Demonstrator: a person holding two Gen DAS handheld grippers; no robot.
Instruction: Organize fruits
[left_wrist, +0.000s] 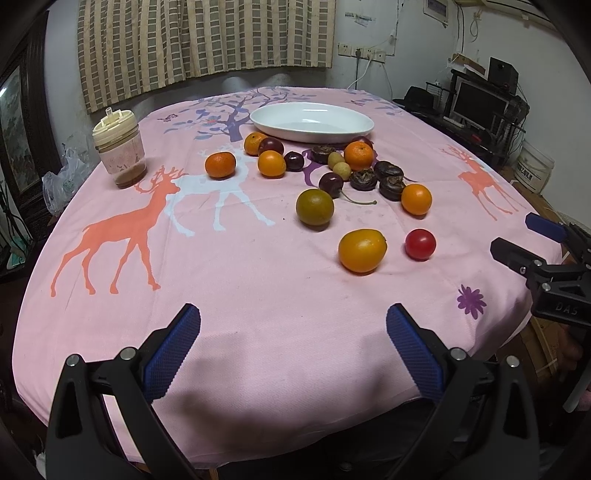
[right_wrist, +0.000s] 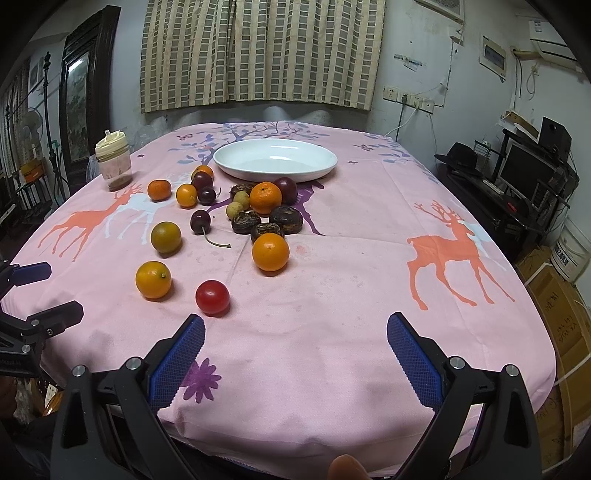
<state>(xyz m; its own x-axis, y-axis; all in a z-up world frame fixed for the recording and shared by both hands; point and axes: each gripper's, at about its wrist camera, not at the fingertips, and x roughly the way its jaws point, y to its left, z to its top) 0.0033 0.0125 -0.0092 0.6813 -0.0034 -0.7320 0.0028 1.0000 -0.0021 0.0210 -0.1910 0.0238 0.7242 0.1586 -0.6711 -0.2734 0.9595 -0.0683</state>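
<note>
Several fruits lie loose on the pink deer-print tablecloth (left_wrist: 258, 288) in front of an empty white oval dish (left_wrist: 311, 122) (right_wrist: 275, 159). Nearest are a red cherry tomato (left_wrist: 420, 244) (right_wrist: 212, 297), an orange citrus (left_wrist: 362, 250) (right_wrist: 153, 279), a green-brown citrus (left_wrist: 314, 206) (right_wrist: 166, 237) and a tangerine (left_wrist: 416, 199) (right_wrist: 270, 252). Behind them lie more tangerines, dark cherries (right_wrist: 200, 220), small tan longans and dark water chestnuts (right_wrist: 284, 218). My left gripper (left_wrist: 293, 325) is open and empty above the near table edge. My right gripper (right_wrist: 295, 326) is open and empty, just right of the tomato.
A plastic jar with a cream lid (left_wrist: 119, 147) (right_wrist: 113, 162) stands at the far left of the table. A checked curtain hangs behind. A desk with a monitor (right_wrist: 524, 171) and cardboard boxes stand to the right of the table.
</note>
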